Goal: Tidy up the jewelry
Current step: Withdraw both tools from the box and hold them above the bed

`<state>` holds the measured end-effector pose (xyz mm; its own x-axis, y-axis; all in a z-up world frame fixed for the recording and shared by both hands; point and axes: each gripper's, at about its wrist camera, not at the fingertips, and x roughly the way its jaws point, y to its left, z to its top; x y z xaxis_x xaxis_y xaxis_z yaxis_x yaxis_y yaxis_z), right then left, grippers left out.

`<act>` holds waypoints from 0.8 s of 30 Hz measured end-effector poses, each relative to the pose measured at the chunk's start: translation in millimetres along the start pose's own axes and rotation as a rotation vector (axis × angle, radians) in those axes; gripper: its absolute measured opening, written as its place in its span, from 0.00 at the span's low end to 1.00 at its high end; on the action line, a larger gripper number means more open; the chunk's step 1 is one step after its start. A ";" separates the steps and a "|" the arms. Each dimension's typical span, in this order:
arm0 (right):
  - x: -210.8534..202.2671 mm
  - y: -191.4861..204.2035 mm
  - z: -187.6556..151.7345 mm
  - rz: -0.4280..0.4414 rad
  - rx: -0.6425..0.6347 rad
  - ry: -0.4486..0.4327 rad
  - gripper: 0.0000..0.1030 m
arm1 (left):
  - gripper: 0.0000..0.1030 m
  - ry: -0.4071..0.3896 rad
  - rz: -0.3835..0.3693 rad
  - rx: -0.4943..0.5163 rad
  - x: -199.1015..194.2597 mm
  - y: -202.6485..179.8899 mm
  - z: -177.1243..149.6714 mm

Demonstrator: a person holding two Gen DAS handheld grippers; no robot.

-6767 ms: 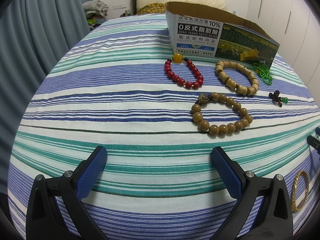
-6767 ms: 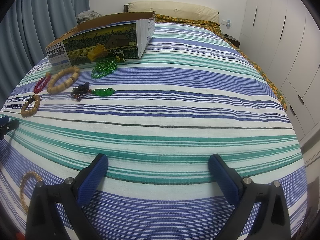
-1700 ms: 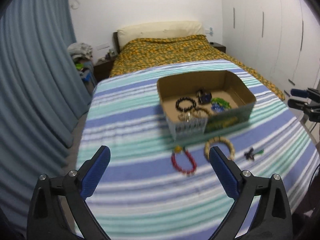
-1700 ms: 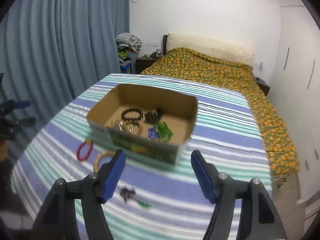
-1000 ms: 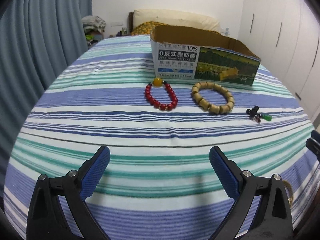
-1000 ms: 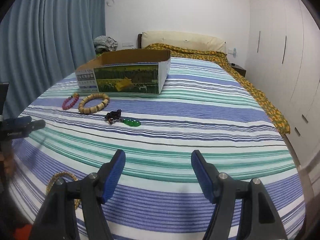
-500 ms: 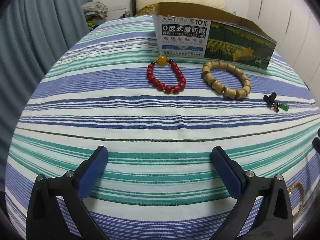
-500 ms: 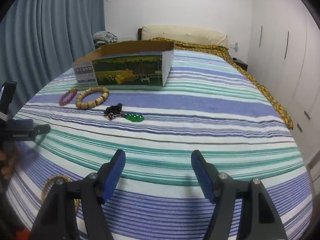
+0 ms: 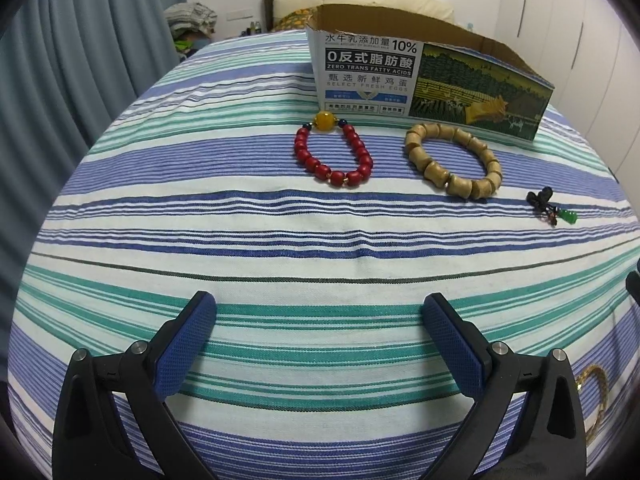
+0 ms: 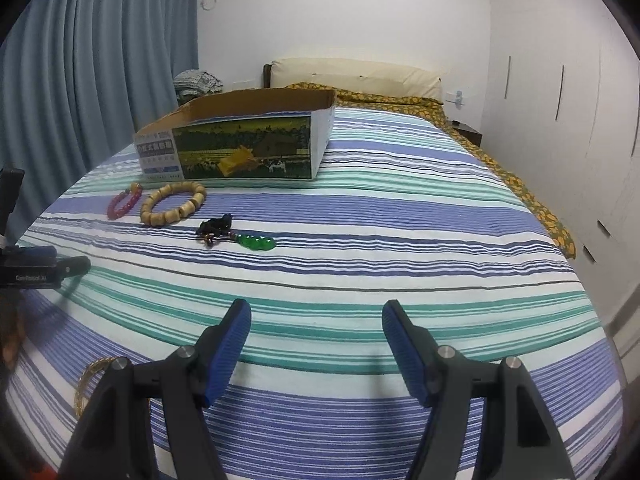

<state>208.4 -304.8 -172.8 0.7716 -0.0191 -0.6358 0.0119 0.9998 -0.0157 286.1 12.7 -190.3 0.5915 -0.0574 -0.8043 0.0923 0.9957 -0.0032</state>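
A red bead bracelet [image 9: 334, 154] with a yellow bead and a tan wooden bead bracelet [image 9: 452, 160] lie on the striped bedspread in front of a printed cardboard box [image 9: 420, 76]. A black cord with a green pendant [image 9: 554, 210] lies to the right; it also shows in the right wrist view [image 10: 236, 234]. A gold chain bracelet [image 9: 596, 400] lies near the front edge. My left gripper [image 9: 318, 340] is open and empty, well short of the red bracelet. My right gripper [image 10: 316, 340] is open and empty, near the gold chain [image 10: 90, 380].
The box [image 10: 240, 144] stands mid-bed; its inside is hidden. Blue curtains [image 10: 80, 80] hang on the left and white wardrobes [image 10: 560, 100] stand on the right. A pillow [image 10: 360, 74] lies at the headboard. The left gripper's body [image 10: 36, 268] shows at the right view's left edge.
Both grippers have come down from high above the box to low over the bedspread. The left has moved closer to the bracelets. The brown round-bead bracelet and green bead string are off the bedspread.
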 end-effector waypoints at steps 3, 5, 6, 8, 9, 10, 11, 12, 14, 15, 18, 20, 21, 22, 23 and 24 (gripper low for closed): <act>0.1 -1.0 0.3 -0.003 0.002 0.001 0.68 | 1.00 0.000 0.001 0.000 -0.4 -0.1 -0.4; 0.2 -1.1 0.2 -0.005 0.001 0.001 0.68 | 1.00 0.000 0.001 -0.003 -0.3 0.2 -0.1; 0.4 -1.1 0.3 -0.005 0.000 0.002 0.68 | 1.00 0.001 0.001 -0.005 0.2 0.3 0.9; 0.8 -1.5 0.3 -0.006 -0.001 0.004 0.68 | 1.00 0.001 0.002 -0.005 -0.3 -0.2 0.9; 1.2 -1.7 0.4 -0.008 0.000 0.007 0.68 | 1.00 0.001 0.002 -0.006 -0.2 0.3 1.1; 1.6 -1.9 0.5 -0.008 0.001 0.009 0.68 | 1.00 0.001 0.002 -0.006 -0.2 0.6 1.4; 1.9 -2.1 0.6 -0.008 0.003 0.010 0.68 | 1.00 0.001 0.001 -0.006 0.0 0.8 1.6; 1.7 -2.6 0.3 -0.008 0.004 0.009 0.68 | 1.00 0.001 0.001 -0.006 -0.2 0.7 1.4; 1.4 -3.7 0.2 -0.007 0.009 0.008 0.68 | 1.00 0.001 0.002 -0.005 -0.5 0.5 1.2; 1.3 -3.9 -0.1 -0.007 0.011 0.008 0.68 | 1.00 0.001 0.002 -0.005 -0.5 0.6 1.4; 1.3 -4.5 -0.1 -0.006 0.017 0.008 0.67 | 1.00 0.002 0.001 -0.005 -0.7 0.5 1.4; 2.7 -4.2 0.1 -0.005 0.015 0.016 0.67 | 1.00 0.002 0.002 -0.005 -0.8 0.3 1.5; 3.6 -3.5 0.5 -0.004 0.013 0.021 0.68 | 1.00 0.002 0.000 -0.005 -0.8 0.4 1.6; 4.6 -3.2 0.7 -0.002 0.011 0.026 0.68 | 1.00 0.002 -0.001 -0.005 -0.5 1.0 1.9; 5.2 -3.0 0.9 -0.001 0.008 0.030 0.67 | 1.00 0.002 -0.001 -0.005 0.5 1.9 1.9; 5.8 -2.5 0.9 0.000 0.006 0.033 0.68 | 1.00 0.002 -0.001 -0.005 0.2 1.8 1.5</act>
<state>213.4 -307.5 -175.7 0.7503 -0.0192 -0.6609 0.0157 0.9998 -0.0111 287.6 14.4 -189.6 0.5895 -0.0581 -0.8057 0.0884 0.9961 -0.0072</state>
